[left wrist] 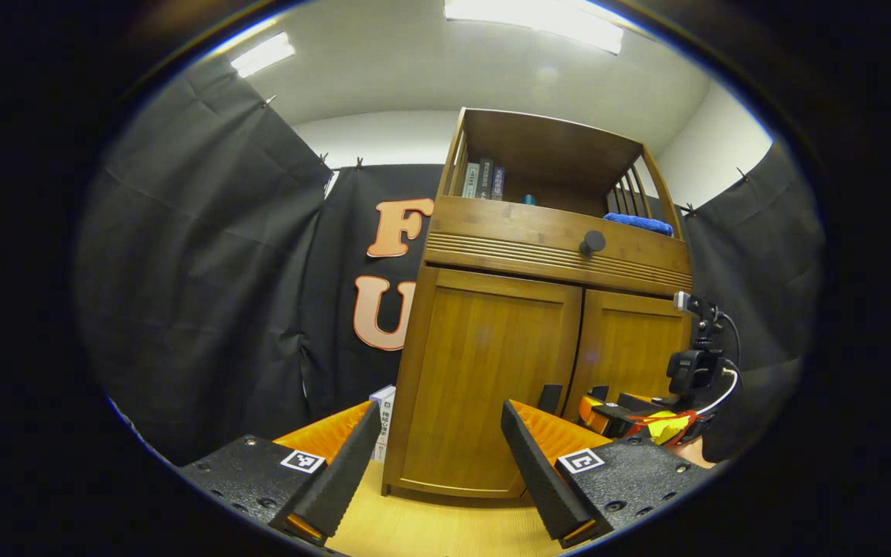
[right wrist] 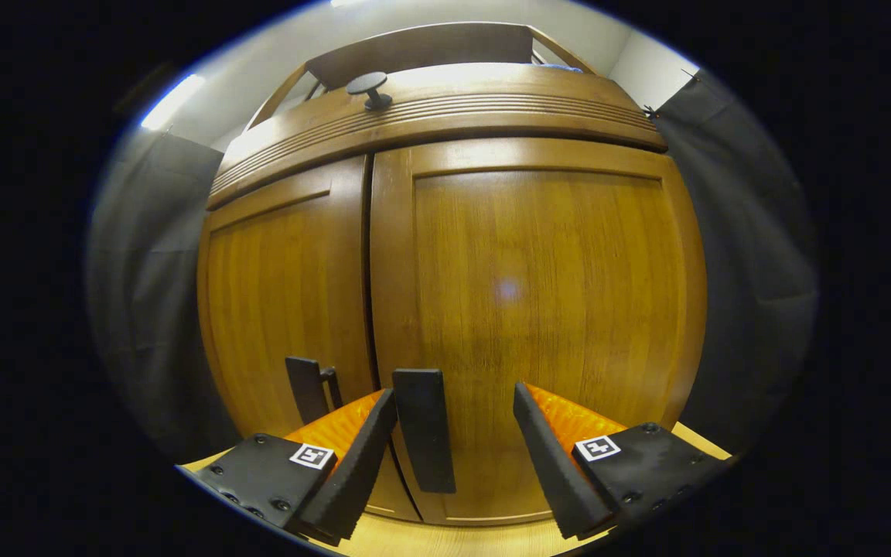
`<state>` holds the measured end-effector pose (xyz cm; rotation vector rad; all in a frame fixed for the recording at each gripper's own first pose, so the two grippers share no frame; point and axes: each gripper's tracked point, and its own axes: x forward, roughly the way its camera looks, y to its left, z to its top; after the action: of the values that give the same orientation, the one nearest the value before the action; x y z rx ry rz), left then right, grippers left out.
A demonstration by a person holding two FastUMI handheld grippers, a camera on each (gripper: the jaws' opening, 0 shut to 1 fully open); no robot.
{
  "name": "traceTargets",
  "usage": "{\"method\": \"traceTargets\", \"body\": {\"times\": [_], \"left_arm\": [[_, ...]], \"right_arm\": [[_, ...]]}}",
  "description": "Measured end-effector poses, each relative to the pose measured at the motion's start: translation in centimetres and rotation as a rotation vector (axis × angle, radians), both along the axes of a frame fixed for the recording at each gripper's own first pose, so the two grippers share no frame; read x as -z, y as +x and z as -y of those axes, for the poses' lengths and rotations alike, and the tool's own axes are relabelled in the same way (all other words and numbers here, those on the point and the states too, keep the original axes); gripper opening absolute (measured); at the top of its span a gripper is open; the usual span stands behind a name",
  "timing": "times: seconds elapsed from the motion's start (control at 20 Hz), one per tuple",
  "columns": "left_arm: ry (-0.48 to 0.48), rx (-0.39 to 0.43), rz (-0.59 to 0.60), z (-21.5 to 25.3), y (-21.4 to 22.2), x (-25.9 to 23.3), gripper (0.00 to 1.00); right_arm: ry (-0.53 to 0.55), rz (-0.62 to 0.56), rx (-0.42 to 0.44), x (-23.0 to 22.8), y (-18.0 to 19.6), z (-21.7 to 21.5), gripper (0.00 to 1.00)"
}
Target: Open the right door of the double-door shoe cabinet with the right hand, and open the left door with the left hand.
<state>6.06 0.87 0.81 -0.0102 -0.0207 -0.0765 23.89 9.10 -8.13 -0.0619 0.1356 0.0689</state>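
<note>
left gripper view low, farther back, facing cabinet (left wrist: 546,309), right gripper view close against its doors (right wrist: 453,309)

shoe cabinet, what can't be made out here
- Inside of the shoe cabinet: both doors shut, contents hidden in both views.
- Left door handle, left gripper view: partly behind the left gripper.
- Books on the shelf: too small to read.

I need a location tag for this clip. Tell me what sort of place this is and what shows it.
Probably a staged recording booth, not a real home: black cloth hangs as walls around a lone wooden shoe cabinet, with office-style ceiling lights overhead and books on its top shelf.
</note>
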Motion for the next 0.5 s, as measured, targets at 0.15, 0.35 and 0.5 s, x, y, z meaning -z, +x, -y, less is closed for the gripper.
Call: {"method": "traceTargets", "body": {"times": [0.15,0.35,0.5], "left_arm": [[0.002,-0.012,-0.001,-0.5,0.12,0.13,0.94],[-0.012,-0.018,-0.013,-0.88,0.79,0.55,0.95],[-0.015,-0.017,-0.011,-1.0,0.98,0.69,0.95]], "right_arm": [[-0.005,-0.013,0.03,0.84,0.58,0.48,0.98],[-0.052,0.006,0.053,1.1,0.78,0.66,0.96],[-0.006,0.015,0.055,1.06,0.96,0.87,0.9]]}}
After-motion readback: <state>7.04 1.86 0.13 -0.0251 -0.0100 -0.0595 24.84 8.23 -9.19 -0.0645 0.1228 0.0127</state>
